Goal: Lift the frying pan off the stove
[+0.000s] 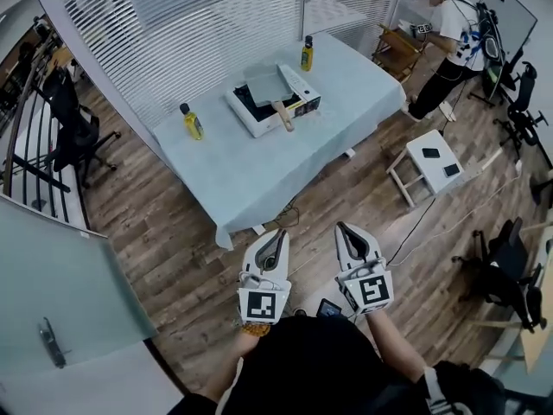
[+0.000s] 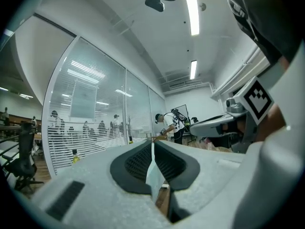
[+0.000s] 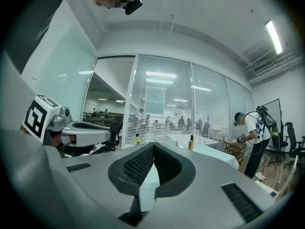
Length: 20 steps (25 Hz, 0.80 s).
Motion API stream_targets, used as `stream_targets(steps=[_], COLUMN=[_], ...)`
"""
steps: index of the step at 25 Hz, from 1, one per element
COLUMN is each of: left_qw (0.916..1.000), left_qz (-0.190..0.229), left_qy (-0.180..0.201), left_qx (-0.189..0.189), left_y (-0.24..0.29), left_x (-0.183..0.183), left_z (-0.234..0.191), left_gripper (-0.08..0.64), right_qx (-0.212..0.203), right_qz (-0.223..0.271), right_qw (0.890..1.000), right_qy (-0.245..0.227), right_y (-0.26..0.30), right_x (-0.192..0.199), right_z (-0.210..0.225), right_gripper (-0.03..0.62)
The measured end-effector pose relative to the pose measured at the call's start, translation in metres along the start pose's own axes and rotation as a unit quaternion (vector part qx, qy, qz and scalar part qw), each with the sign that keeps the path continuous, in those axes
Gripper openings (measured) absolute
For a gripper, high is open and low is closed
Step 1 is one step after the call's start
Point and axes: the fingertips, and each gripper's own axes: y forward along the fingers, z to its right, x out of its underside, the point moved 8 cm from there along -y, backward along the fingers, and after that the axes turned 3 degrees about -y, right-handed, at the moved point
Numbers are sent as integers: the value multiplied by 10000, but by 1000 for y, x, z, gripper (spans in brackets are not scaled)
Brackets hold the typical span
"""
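A grey square frying pan (image 1: 263, 83) with a wooden handle (image 1: 283, 115) sits on a white stove (image 1: 304, 102), far back on the table with the light blue cloth (image 1: 251, 171). My two grippers hang side by side above the wooden floor, well short of the table's near edge. The left gripper (image 1: 278, 233) (image 2: 153, 147) is shut with nothing between its jaws. The right gripper (image 1: 343, 228) (image 3: 153, 147) is shut and empty as well. The pan is hidden in both gripper views.
Two yellow bottles (image 1: 192, 123) (image 1: 307, 54) stand on the table either side of the stove. A white stool (image 1: 430, 164) stands right of the table, with a person (image 1: 451, 31) beyond it. Office chairs (image 1: 73, 119) and a blinds-covered glass wall (image 1: 181, 33) lie left and behind.
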Motion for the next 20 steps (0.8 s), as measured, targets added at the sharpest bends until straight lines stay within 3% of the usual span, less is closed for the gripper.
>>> stream_targets(steps=[7, 14, 20], left_qw=[9996, 9992, 10000], left_qz=[168, 29, -16], left_qy=[-204, -328, -76], left_qx=[-118, -217, -43], left_y=[56, 96, 138], left_x=[-5, 7, 4], left_z=[-68, -124, -147], left_gripper=[32, 32, 32], right_qx=[-94, -184, -104], right_qz=[-73, -21, 38], right_qw=[9995, 9992, 9994], right_qy=[-302, -348, -317], right_y=[90, 166, 207], right_x=[-24, -32, -29], right_z=[22, 36, 65], right_gripper=[3, 3, 3])
